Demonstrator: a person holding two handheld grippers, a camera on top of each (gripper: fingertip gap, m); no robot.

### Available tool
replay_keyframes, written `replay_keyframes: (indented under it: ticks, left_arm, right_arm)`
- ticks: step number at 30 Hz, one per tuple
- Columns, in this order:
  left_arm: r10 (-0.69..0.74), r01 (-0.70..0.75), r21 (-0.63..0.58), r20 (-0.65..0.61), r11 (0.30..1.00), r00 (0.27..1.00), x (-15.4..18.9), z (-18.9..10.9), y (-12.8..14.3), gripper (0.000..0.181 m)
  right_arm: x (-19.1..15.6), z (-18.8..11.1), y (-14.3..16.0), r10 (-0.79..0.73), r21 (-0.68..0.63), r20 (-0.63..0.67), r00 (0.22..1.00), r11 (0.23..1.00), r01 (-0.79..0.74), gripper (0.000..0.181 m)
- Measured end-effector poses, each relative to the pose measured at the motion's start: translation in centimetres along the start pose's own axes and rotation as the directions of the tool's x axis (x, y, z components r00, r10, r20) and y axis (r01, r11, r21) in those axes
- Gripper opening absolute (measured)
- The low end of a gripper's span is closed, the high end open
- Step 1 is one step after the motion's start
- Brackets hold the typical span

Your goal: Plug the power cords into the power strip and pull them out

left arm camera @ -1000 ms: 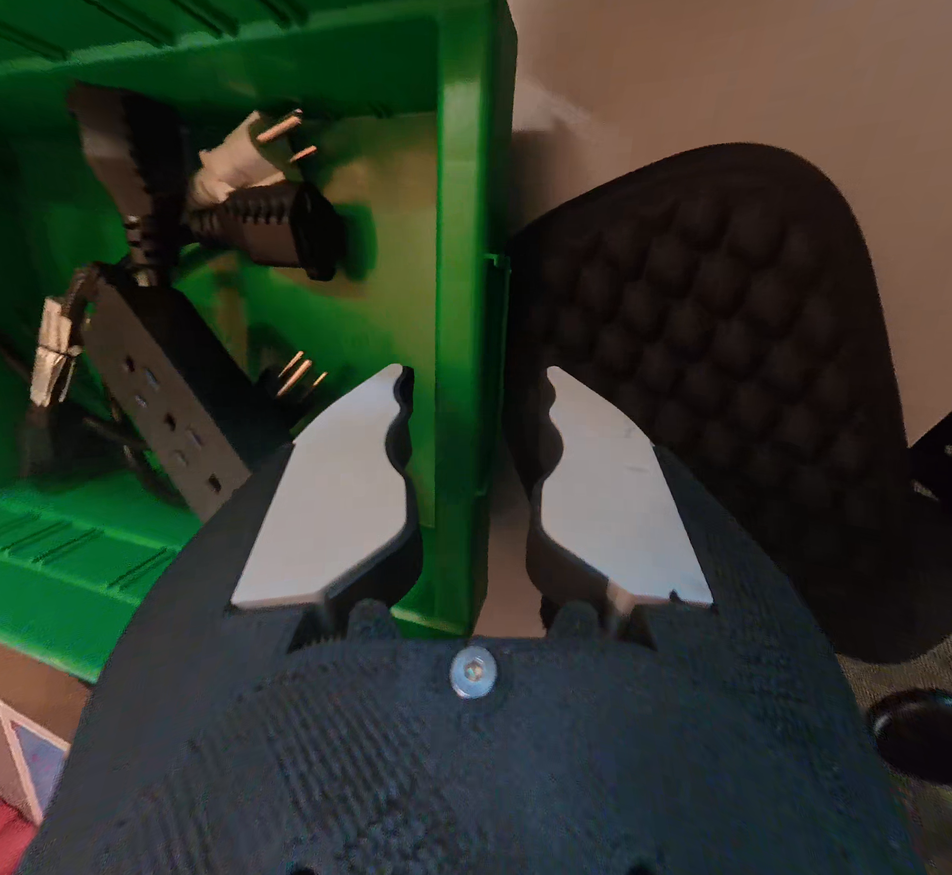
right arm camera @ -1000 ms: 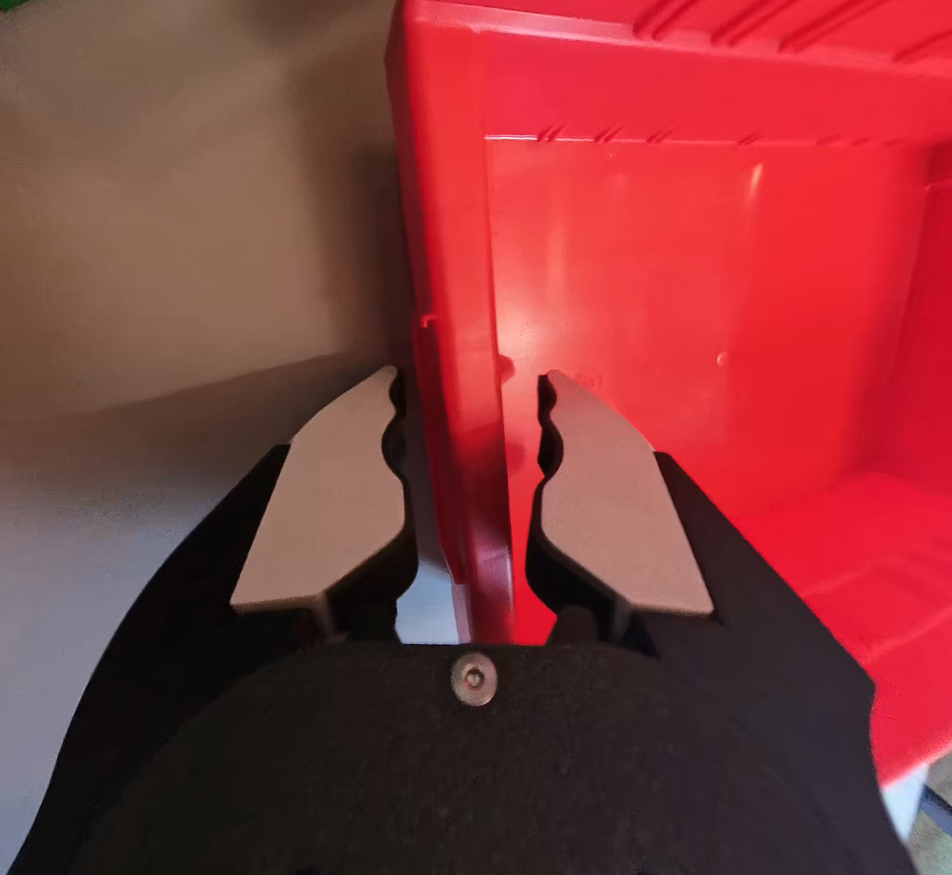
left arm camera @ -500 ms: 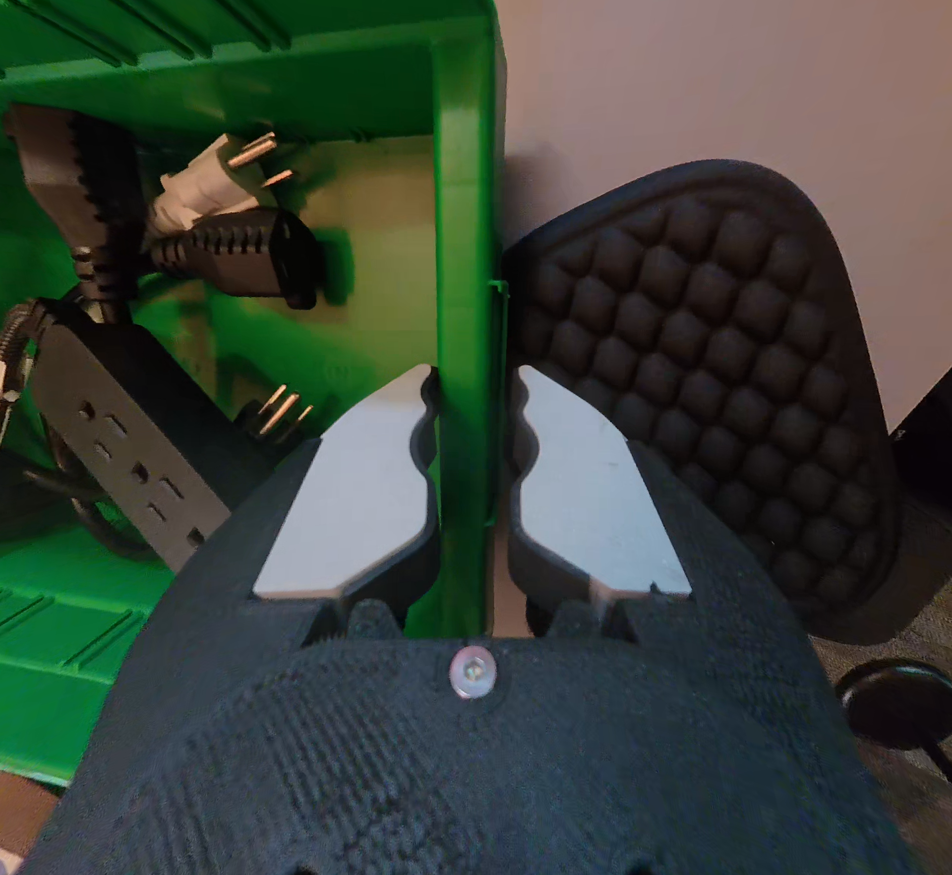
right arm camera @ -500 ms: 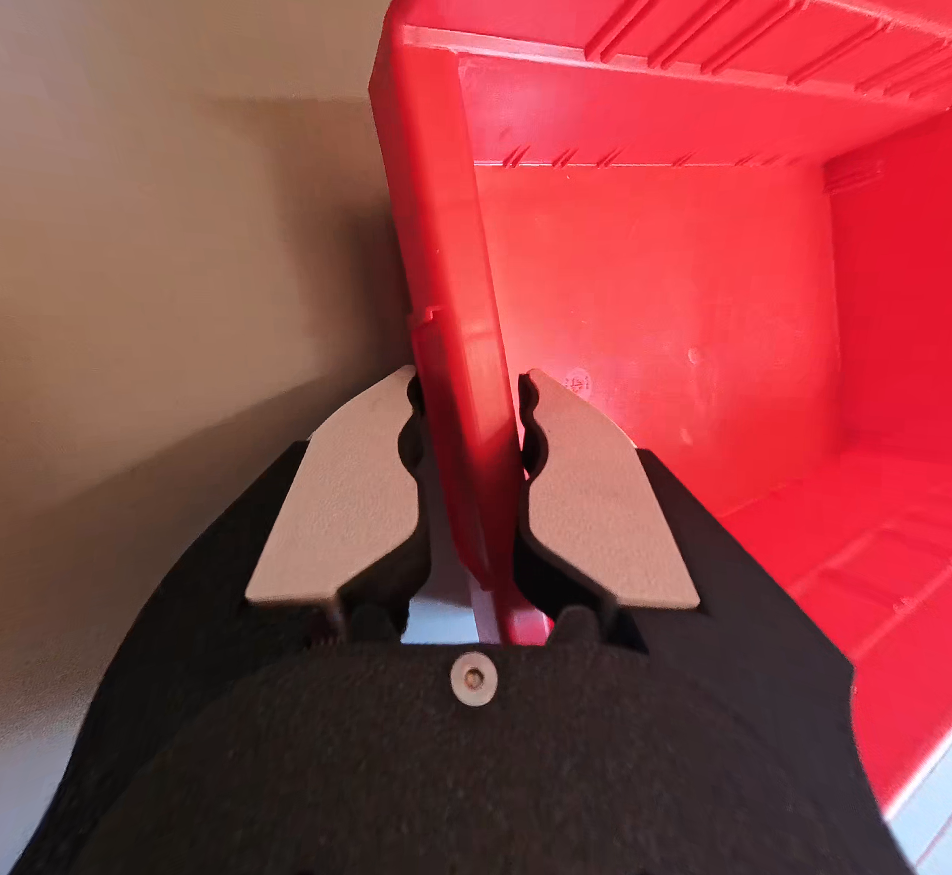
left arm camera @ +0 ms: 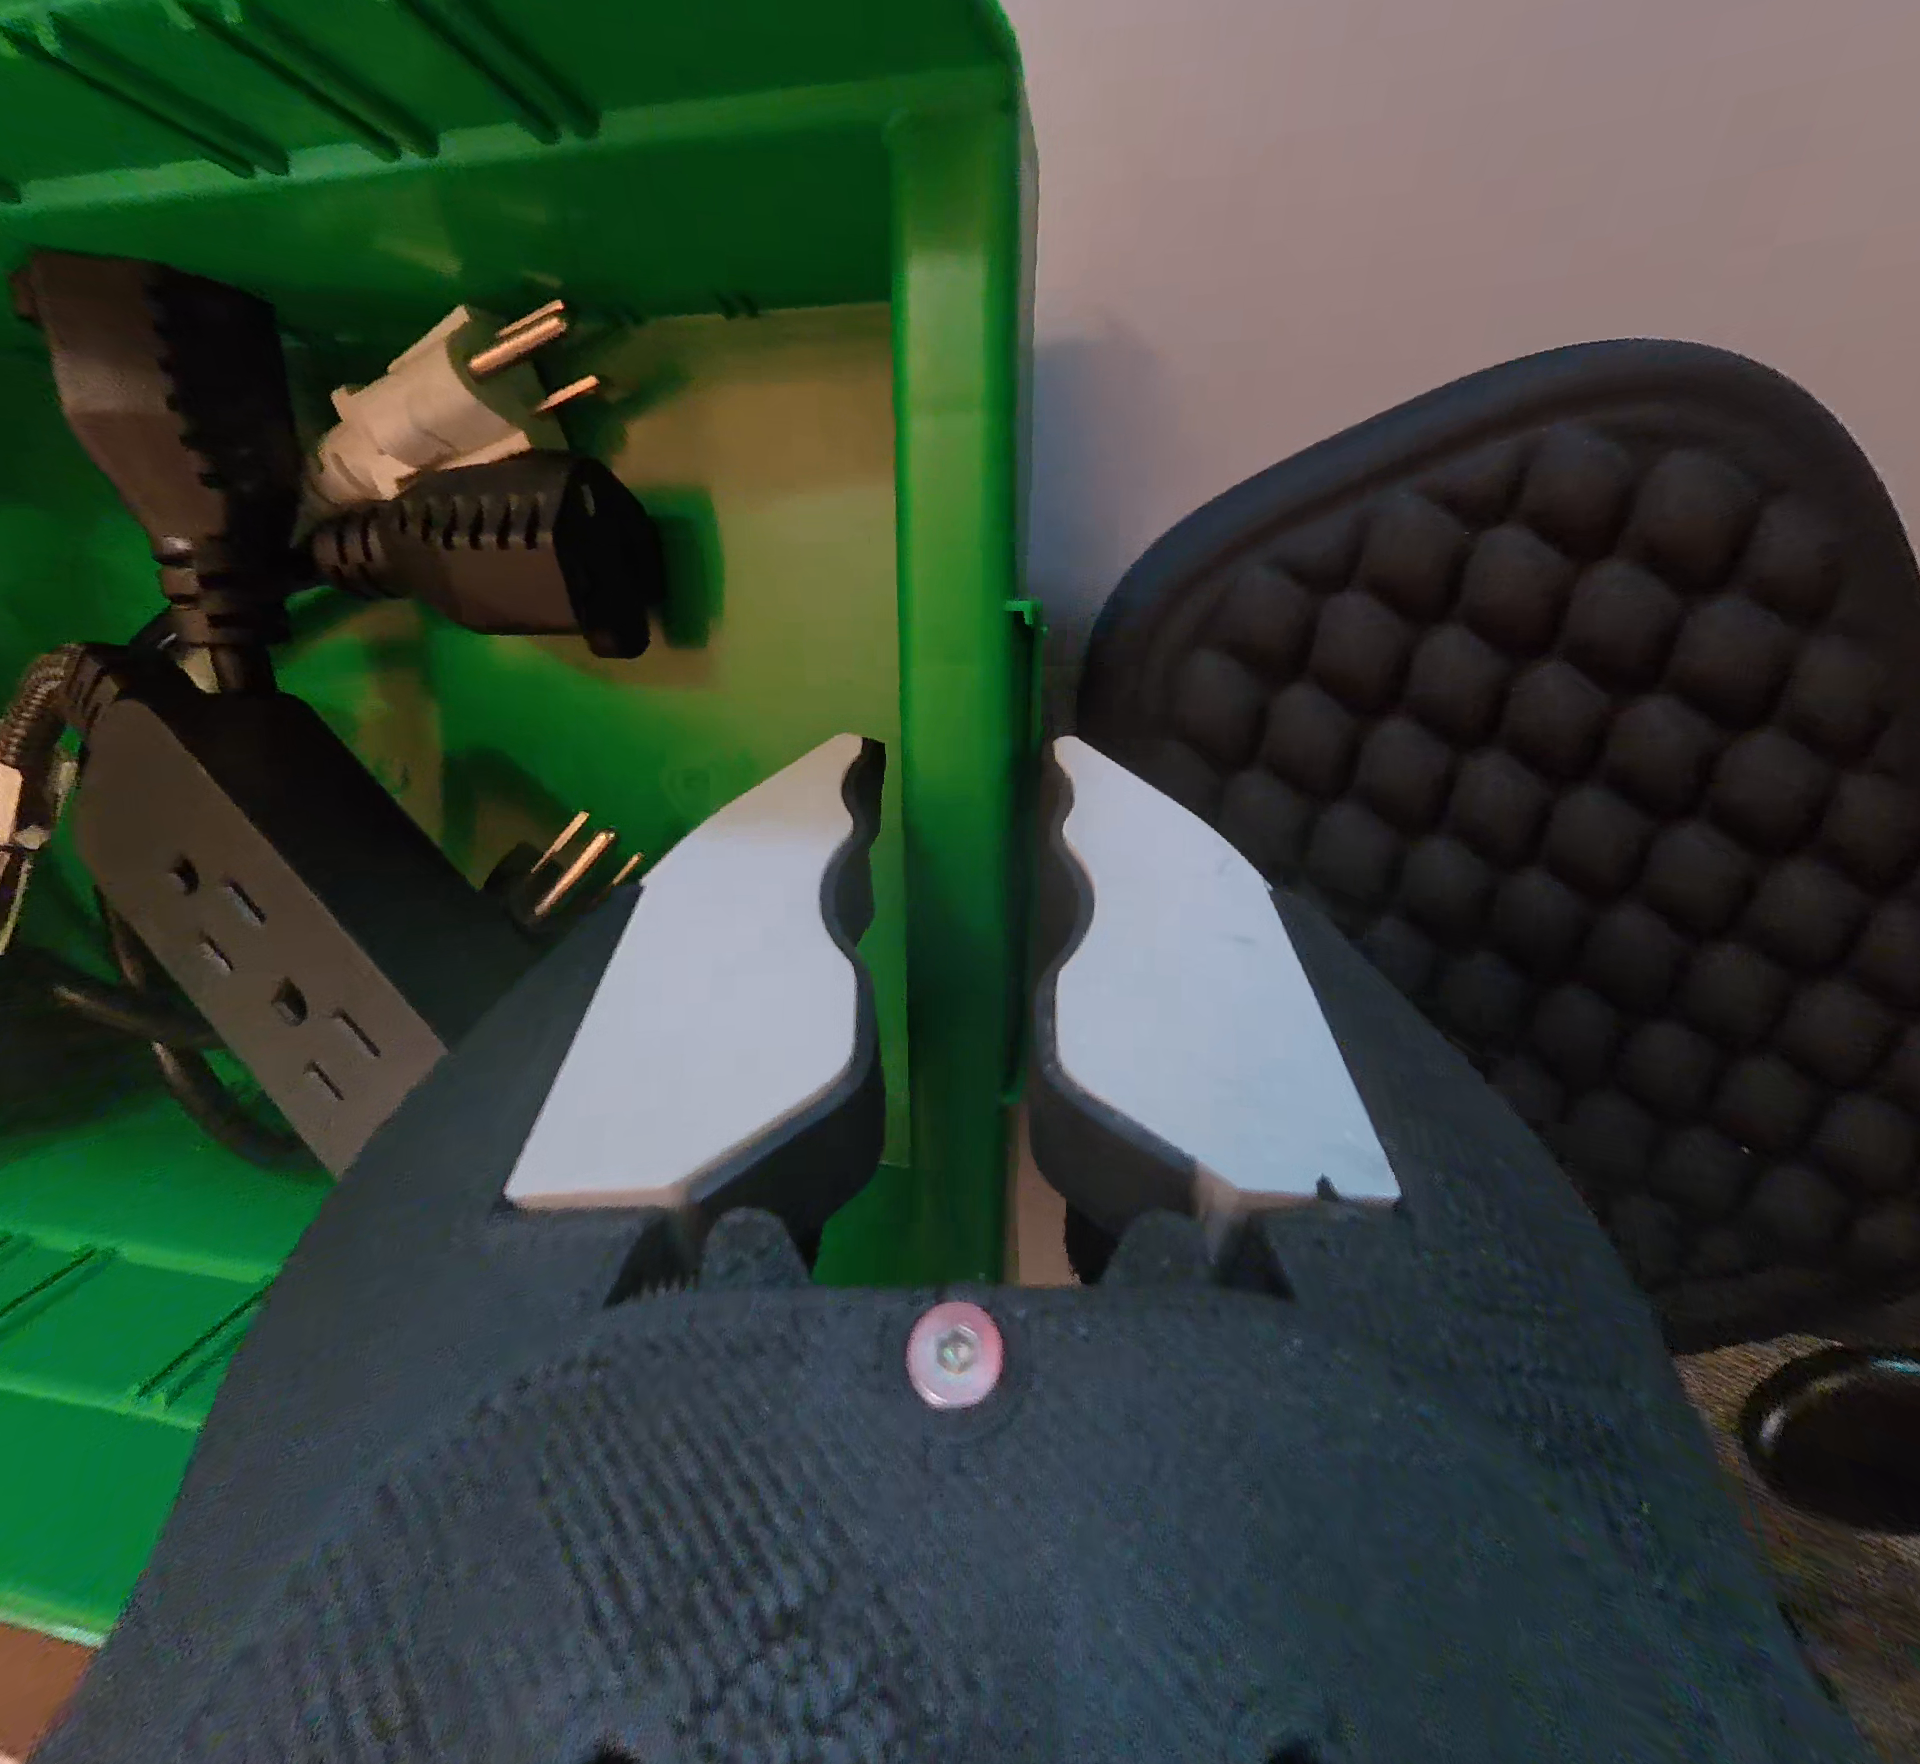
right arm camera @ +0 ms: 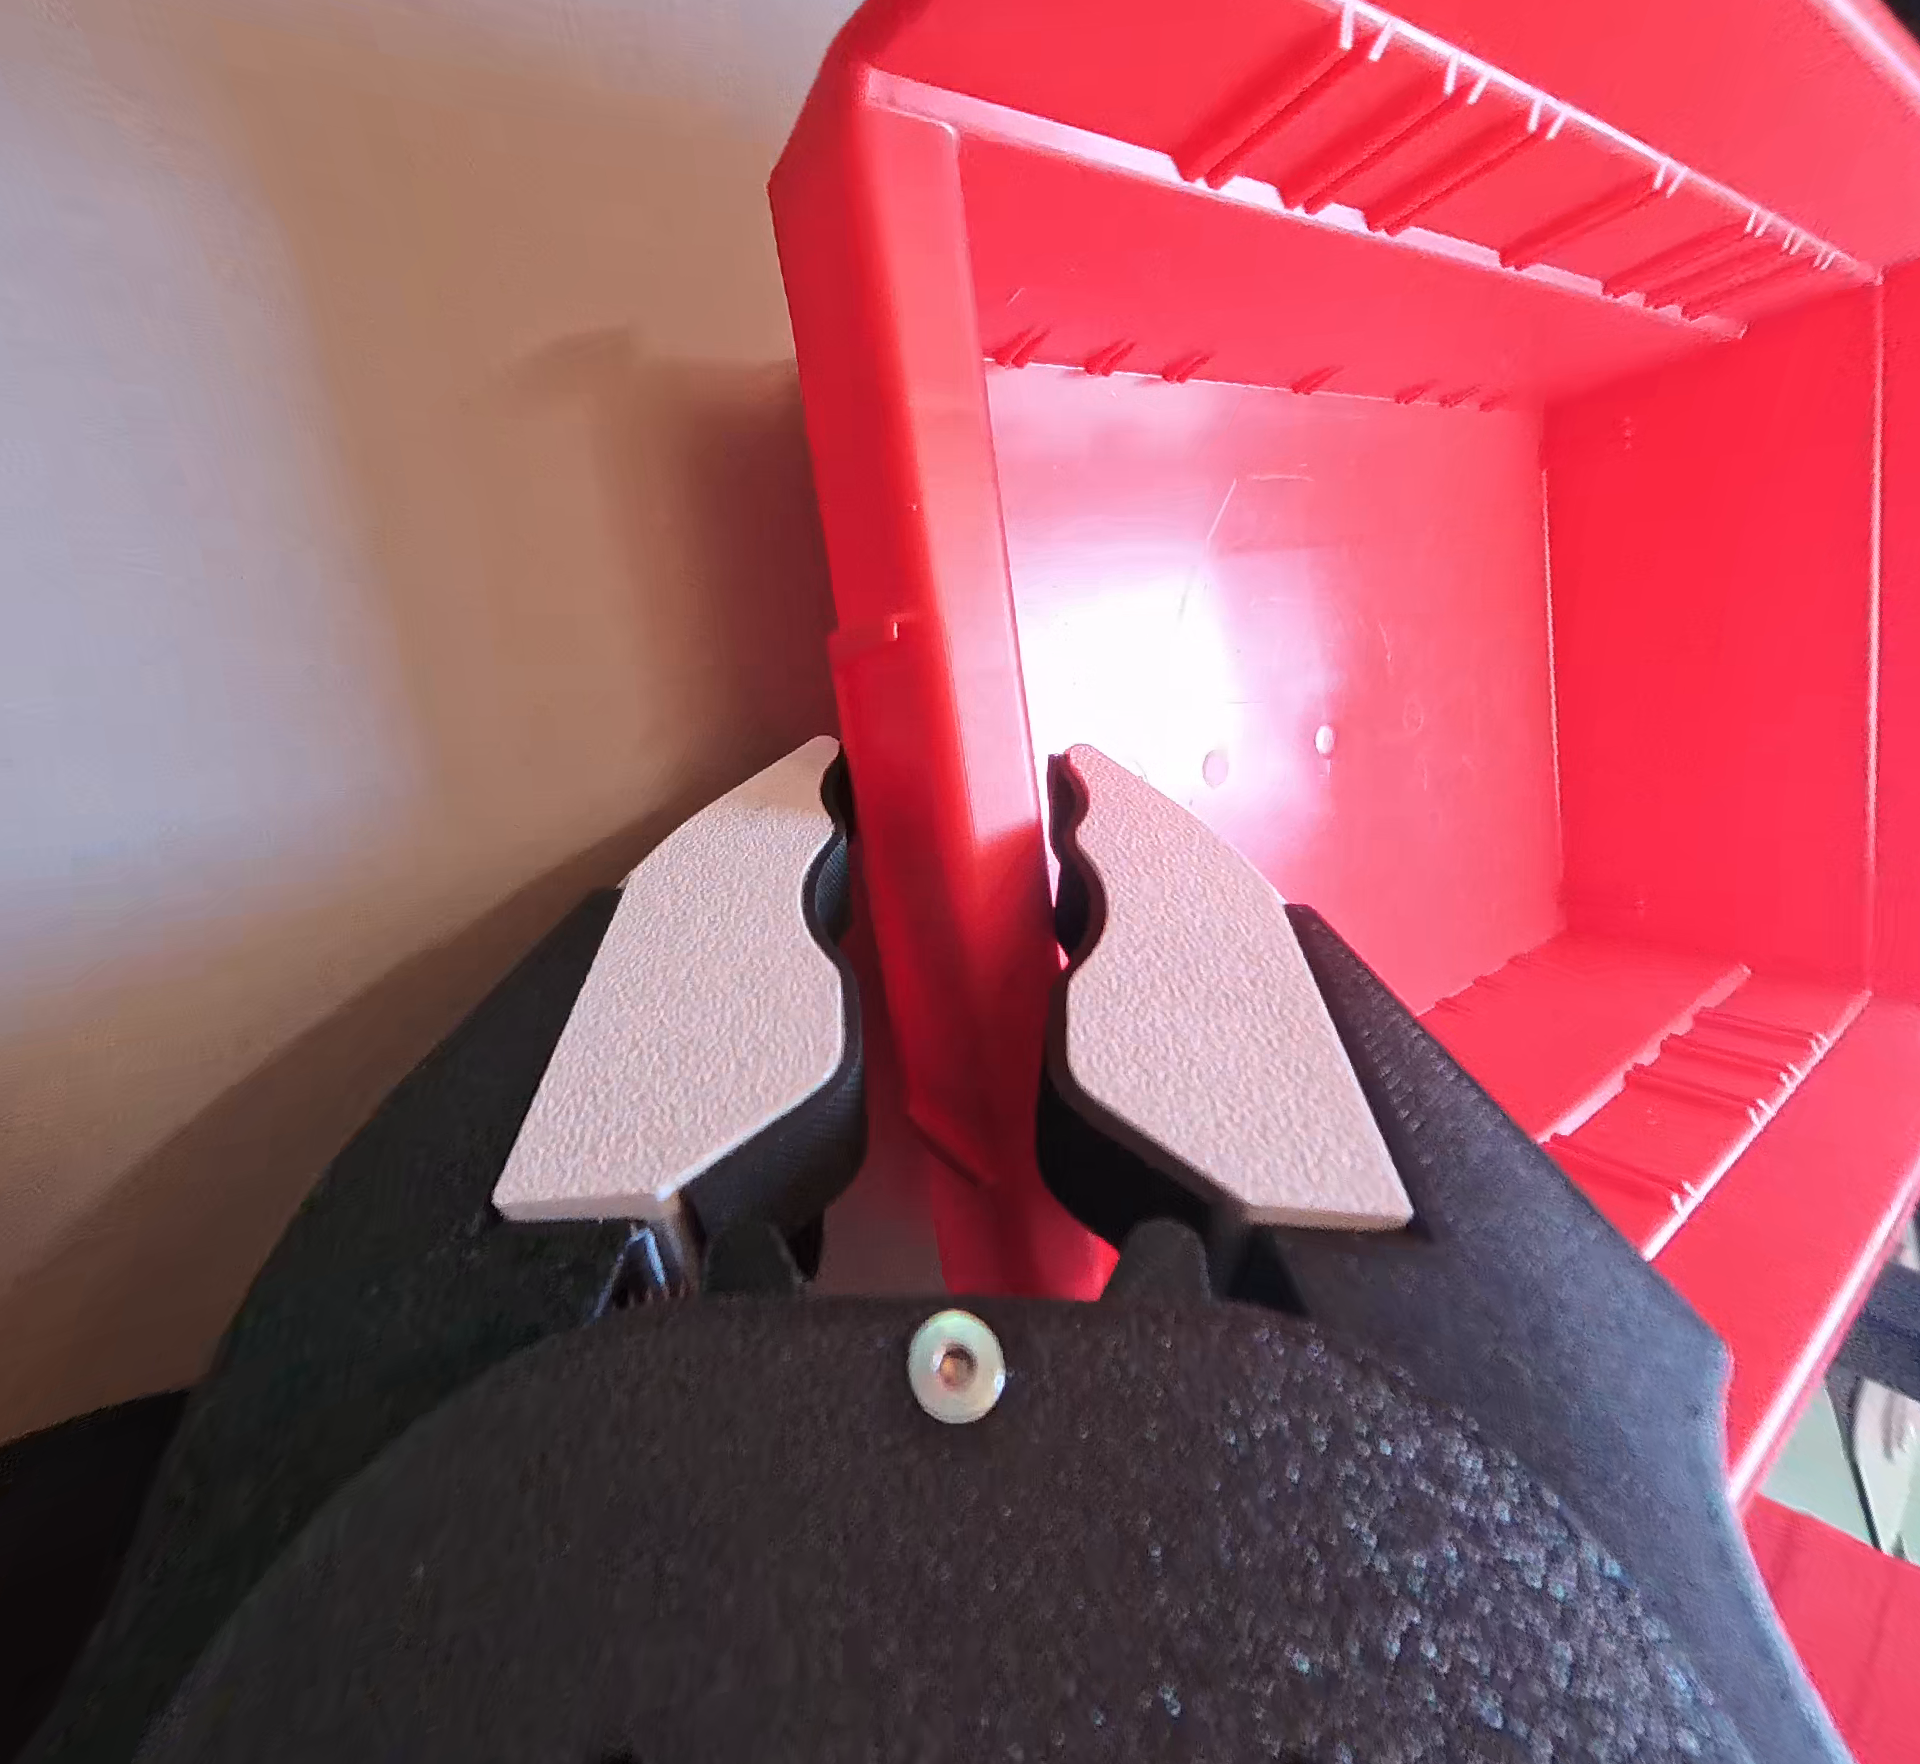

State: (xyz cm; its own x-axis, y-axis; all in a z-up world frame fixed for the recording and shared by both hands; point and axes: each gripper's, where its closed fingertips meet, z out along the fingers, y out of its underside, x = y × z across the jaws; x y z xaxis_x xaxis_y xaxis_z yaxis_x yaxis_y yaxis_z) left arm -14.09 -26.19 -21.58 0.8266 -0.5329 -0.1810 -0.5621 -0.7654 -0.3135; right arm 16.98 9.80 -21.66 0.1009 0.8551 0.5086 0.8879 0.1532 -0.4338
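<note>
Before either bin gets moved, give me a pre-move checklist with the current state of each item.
1. Left gripper straddles the side wall of the green bin: ok.
2. Left fingers pressed firmly on that wall: cannot tell; they sit very close on both sides.
3. Right gripper closed on the side wall of the red bin: ok, both fingers look to be touching.
4. Red bin free of contents: ok for the part in view.
5. Power strip inside the green bin with sockets unoccupied: ok.
6. White plug and black plug loose in the green bin, not inserted: ok; they may slide if the bin tips.
</note>
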Motion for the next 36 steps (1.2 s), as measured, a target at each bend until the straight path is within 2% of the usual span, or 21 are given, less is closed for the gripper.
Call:
replay_keyframes:
  ticks: [6, 8, 10, 12, 16, 20, 23, 25, 27, 29, 32, 36]
  left_arm:
    - [0.012, -0.012, -0.002, -0.019, 1.000, 1.000, -2.0, 0.5, -0.1, 0.024]
    - [0.021, -0.021, 0.001, -0.004, 1.000, 1.000, -3.1, 0.8, -0.3, 0.024]
    - [0.023, -0.023, 0.005, 0.010, 1.000, 1.000, -4.3, 1.1, -0.6, 0.024]
    - [0.029, -0.029, 0.006, 0.026, 1.000, 0.999, -5.3, 1.4, -1.0, 0.025]
    - [0.048, -0.048, 0.013, 0.053, 0.999, 0.997, -7.5, 2.0, -1.7, 0.025]
    - [0.074, -0.079, 0.030, 0.126, 0.996, 0.989, -10.0, 2.7, -2.6, 0.027]
    - [0.093, -0.100, 0.032, 0.178, 0.994, 0.980, -11.3, 2.7, -3.0, 0.031]
    - [0.054, -0.068, 0.078, 0.170, 0.995, 0.984, -11.4, 2.0, -3.5, 0.035]
    - [-0.004, -0.028, 0.181, 0.173, 0.983, 0.985, -11.8, 0.3, -4.6, 0.036]
    - [-0.101, 0.045, 0.294, 0.178, 0.955, 0.979, -12.8, -1.7, -5.3, 0.037]
    - [-0.282, 0.162, 0.428, 0.234, 0.889, 0.931, -15.9, -4.4, -5.1, 0.038]
    - [-0.441, 0.285, 0.420, 0.343, 0.862, 0.829, -19.7, -5.2, -2.5, 0.038]
  right_arm:
    - [3.1, 1.5, 1.3, 0.012, -0.016, -0.044, 0.999, 1.000, -0.013, 0.036]
    - [4.0, 1.6, 1.2, 0.023, 0.004, -0.061, 0.998, 1.000, -0.023, 0.043]
    - [4.3, 1.1, 0.1, 0.079, 0.077, -0.028, 0.996, 0.994, -0.077, 0.047]
    - [3.3, -0.3, -2.1, 0.150, 0.190, 0.091, 0.985, 0.968, -0.165, 0.050]
    - [1.7, -3.4, -6.5, 0.202, 0.399, 0.286, 0.937, 0.863, -0.308, 0.049]
    - [1.6, -4.4, -8.7, 0.189, 0.545, 0.291, 0.938, 0.773, -0.325, 0.045]
    - [1.6, -3.4, -8.7, 0.228, 0.574, 0.267, 0.936, 0.743, -0.344, 0.045]
    - [1.4, -3.1, -8.5, 0.254, 0.585, 0.289, 0.923, 0.717, -0.380, 0.044]
    - [1.5, -3.2, -8.3, 0.269, 0.591, 0.306, 0.913, 0.698, -0.404, 0.043]
    - [2.0, -3.6, -8.4, 0.286, 0.616, 0.309, 0.907, 0.667, -0.420, 0.042]
    - [2.9, -4.9, -8.7, 0.317, 0.662, 0.328, 0.890, 0.594, -0.456, 0.041]
    - [4.1, -6.2, -8.5, 0.368, 0.708, 0.299, 0.881, 0.533, -0.463, 0.042]
